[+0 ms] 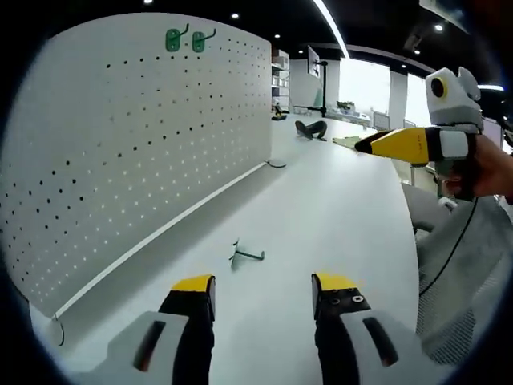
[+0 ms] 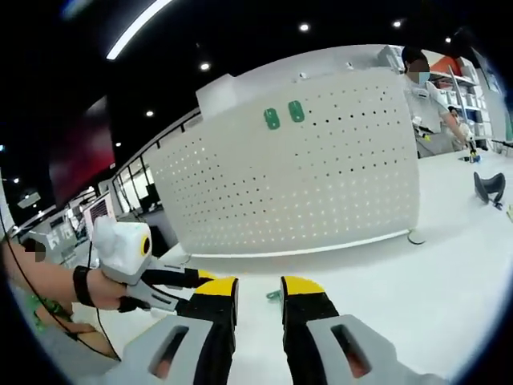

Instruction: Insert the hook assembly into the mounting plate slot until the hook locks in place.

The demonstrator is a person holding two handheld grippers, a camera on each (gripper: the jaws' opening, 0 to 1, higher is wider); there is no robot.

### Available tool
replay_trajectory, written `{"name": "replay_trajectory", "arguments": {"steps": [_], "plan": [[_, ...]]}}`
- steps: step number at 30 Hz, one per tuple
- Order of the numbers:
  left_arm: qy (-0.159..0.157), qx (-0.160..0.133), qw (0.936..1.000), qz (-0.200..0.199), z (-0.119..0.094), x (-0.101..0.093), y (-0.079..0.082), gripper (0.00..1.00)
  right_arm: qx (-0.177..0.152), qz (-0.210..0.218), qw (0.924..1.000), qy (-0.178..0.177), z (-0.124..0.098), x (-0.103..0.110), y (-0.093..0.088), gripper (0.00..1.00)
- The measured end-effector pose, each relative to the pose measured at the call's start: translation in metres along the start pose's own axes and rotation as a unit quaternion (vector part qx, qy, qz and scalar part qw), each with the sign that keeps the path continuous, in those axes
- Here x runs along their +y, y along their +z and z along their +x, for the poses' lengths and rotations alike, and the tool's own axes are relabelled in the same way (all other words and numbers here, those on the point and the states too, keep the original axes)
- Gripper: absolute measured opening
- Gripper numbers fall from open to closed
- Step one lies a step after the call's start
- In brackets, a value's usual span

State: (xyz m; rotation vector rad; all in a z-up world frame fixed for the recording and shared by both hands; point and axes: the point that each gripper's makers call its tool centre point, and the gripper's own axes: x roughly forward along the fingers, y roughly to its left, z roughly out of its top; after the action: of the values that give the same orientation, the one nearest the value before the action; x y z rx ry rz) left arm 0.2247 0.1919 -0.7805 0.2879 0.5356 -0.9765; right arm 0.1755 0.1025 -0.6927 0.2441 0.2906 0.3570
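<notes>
The green hook assembly [image 1: 245,256] lies flat on the white table [image 1: 337,200], ahead of the left tongs [image 1: 263,290] and slightly to their left in the left gripper view, apart from both yellow-tipped jaws, which stand spread with nothing between them. Beyond it the white pegboard mounting plate [image 1: 128,136] stands upright along the table edge, with two green hooks [image 1: 183,39] already hung near its top. The right tongs [image 1: 365,147] enter that view from the right, held in a hand above the table and well away from the hook; there I cannot tell how its jaws stand. In the right gripper view the right tongs [image 2: 259,290] stand apart and empty, and a bit of the green hook assembly [image 2: 273,296] shows between the jaw tips on the table.
</notes>
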Motion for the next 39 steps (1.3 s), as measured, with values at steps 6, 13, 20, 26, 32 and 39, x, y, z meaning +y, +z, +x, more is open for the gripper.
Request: {"name": "replay_trajectory", "arguments": {"steps": [6,13,20,26,32,39], "plan": [[-0.012,0.014,0.9998,0.0,0.01,0.0,-0.008,0.49,0.002,0.005,1.0,-0.002,-0.004,-0.001,-0.004,0.2],[-0.013,0.027,0.9995,0.006,0.019,0.007,-0.011,0.46,0.004,0.014,0.9999,-0.01,-0.007,-0.003,-0.01,0.2],[0.001,0.049,0.9985,0.025,0.027,0.024,-0.016,0.42,0.009,0.013,0.9997,-0.018,-0.011,-0.005,-0.015,0.2],[-0.004,0.049,0.9984,0.027,0.035,0.027,-0.016,0.38,0.009,0.021,0.9996,-0.018,-0.013,-0.004,-0.019,0.2],[-0.014,0.056,0.9969,0.054,0.049,0.026,-0.014,0.32,0.011,0.025,0.9994,-0.019,-0.017,-0.004,-0.022,0.2],[-0.025,0.061,0.9965,0.051,0.064,0.028,-0.013,0.27,0.015,0.024,0.9995,-0.014,-0.016,-0.002,-0.024,0.2]]}}
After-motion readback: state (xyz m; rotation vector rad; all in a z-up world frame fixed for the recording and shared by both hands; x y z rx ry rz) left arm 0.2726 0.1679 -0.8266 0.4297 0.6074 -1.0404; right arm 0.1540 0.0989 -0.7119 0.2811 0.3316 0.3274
